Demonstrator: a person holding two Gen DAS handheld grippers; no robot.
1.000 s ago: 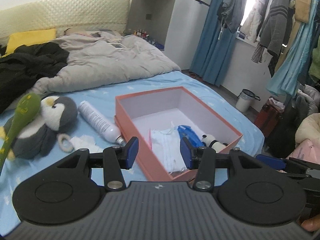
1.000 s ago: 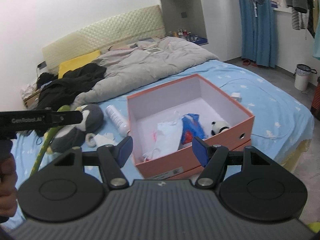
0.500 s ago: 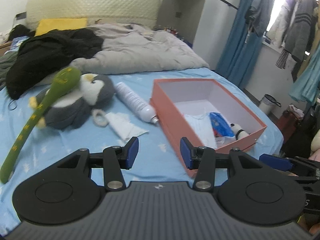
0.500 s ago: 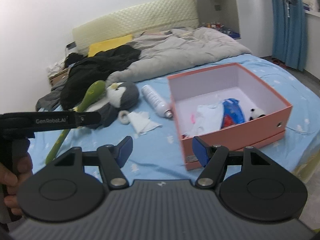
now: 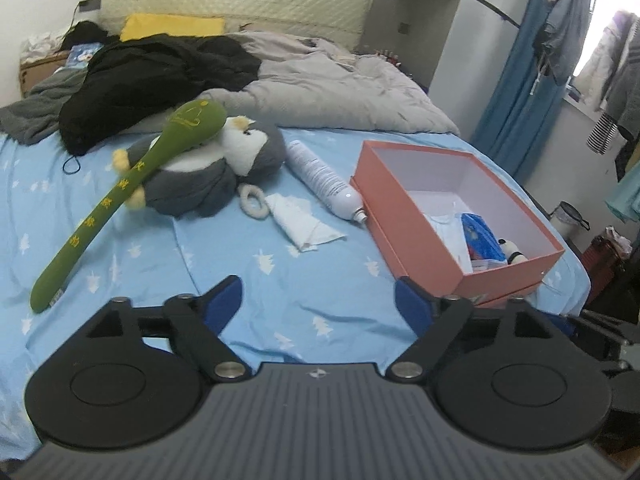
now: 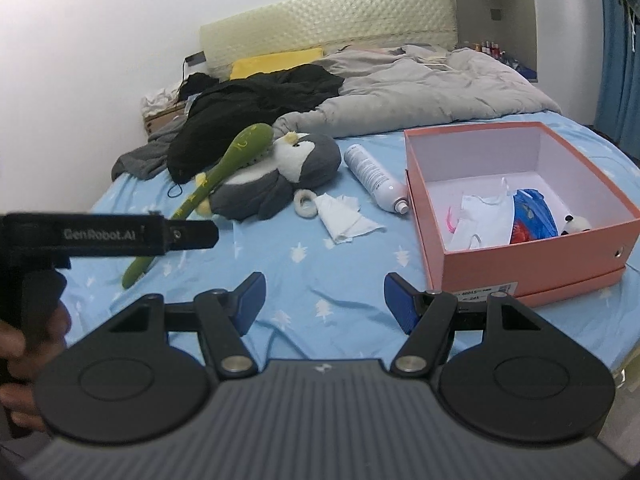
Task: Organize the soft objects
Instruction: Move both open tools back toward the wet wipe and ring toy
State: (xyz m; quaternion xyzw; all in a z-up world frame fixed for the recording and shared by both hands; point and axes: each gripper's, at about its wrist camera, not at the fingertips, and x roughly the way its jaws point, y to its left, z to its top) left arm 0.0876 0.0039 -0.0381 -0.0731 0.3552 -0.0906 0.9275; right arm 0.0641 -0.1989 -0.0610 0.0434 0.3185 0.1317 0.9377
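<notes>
On the blue bedsheet lie a grey and white plush penguin (image 5: 216, 168) (image 6: 280, 172), a long green plush stick (image 5: 120, 196) (image 6: 224, 168) across it, a small white ring (image 5: 253, 205) (image 6: 305, 202) and a crumpled white cloth (image 5: 304, 226) (image 6: 344, 218). A pink open box (image 5: 404, 216) (image 6: 520, 256) holds white cloth, a blue item and a small panda toy (image 6: 576, 224). My left gripper (image 5: 318, 306) hovers above bare sheet, its jaws opening with nothing between them. My right gripper (image 6: 324, 300) stands open and empty, the box to its right.
A white spray bottle (image 5: 324, 180) (image 6: 374, 178) lies between the penguin and the box. Black clothes (image 5: 152, 76) and a grey duvet (image 5: 340, 92) cover the far half of the bed. A hand (image 6: 16, 344) holds the left gripper's body at the right wrist view's left edge.
Both views swung left, from the box toward the penguin and cloth, and sank a little toward the sheet. The left gripper's jaws spread much wider; the right gripper's jaws kept their gap.
</notes>
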